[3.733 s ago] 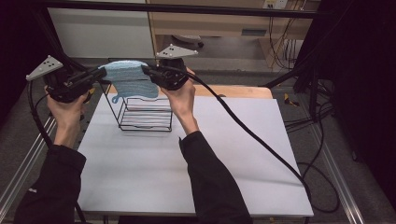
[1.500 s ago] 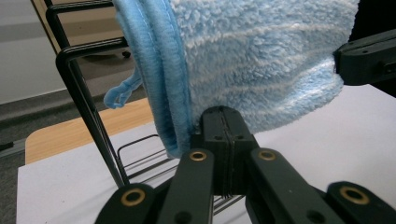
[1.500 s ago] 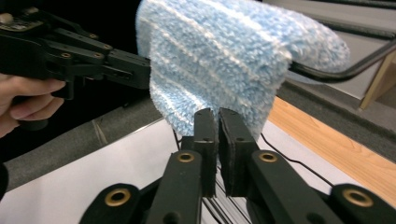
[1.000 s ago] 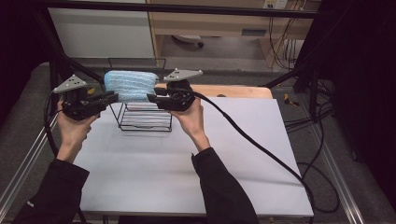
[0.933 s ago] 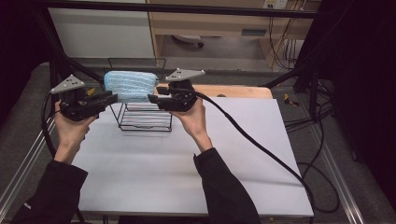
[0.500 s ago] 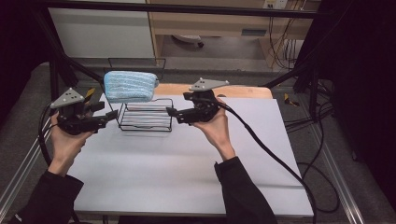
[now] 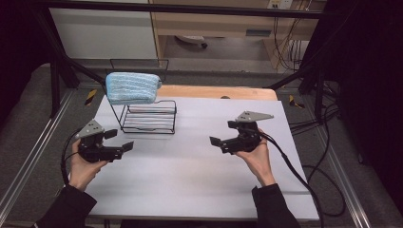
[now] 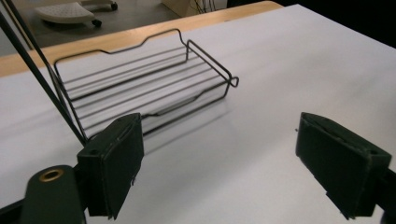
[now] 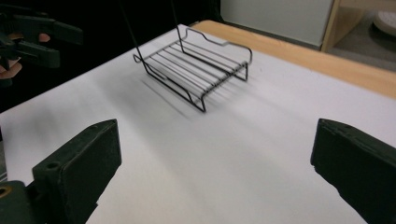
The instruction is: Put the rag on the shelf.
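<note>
The white counter [image 7: 190, 190] carries a black wire rack [image 7: 148, 116] near its far left corner. The rack's flat tray of parallel wires lies on the counter with its long axis running along the far edge, and its tall back frame rises at the left end. A light blue cloth [image 7: 132, 88] hangs folded over the top of that frame, its long axis also running along the far edge, its lower border clear of the tray.

The left hand-held gripper [image 7: 119, 141] sits low over the counter near the left edge, on the near side of the rack and apart from it, pointing to the right. Its jaws have just been opening and stand released, with only bare counter between them in the left gripper view.

The right hand-held gripper [image 7: 223, 134] is over the middle of the counter, well to the right of the rack, pointing left toward it. Its jaws have just been opening too and stand wide, with nothing between them.
</note>
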Demonstrator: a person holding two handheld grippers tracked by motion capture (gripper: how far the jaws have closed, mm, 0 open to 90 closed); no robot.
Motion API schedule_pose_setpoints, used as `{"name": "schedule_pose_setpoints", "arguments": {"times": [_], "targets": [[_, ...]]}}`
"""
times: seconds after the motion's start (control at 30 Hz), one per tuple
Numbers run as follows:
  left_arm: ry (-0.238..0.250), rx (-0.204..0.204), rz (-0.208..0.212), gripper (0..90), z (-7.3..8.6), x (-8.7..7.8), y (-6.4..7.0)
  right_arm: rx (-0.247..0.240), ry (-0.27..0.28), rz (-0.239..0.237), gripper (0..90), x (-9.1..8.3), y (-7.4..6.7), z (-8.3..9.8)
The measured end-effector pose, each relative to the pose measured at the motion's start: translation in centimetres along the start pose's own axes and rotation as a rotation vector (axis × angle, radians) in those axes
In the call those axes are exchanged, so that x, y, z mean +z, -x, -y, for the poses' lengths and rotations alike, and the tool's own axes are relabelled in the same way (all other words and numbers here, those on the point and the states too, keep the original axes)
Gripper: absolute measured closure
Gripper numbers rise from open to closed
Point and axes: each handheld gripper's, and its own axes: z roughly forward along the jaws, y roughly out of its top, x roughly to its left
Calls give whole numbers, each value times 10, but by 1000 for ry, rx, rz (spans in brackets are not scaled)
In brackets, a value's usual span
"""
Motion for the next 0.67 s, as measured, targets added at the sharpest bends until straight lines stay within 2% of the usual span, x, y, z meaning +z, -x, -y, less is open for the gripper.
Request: {"name": "schedule_pose_setpoints", "arguments": {"times": [0.23, 0.4, 0.47, 0.67], "targets": [[-25, 2, 31, 147, 26, 13, 3, 41, -50, 16, 10, -23, 23, 50], [-57, 5, 44, 147, 37, 23, 6, 67, -62, 23, 10, -35, 33, 83], [-64, 16, 42, 147, 39, 25, 7, 72, -74, 27, 8, -38, 36, 92], [-77, 15, 43, 151, 46, 28, 9, 81, -75, 24, 4, -44, 39, 107]]}}
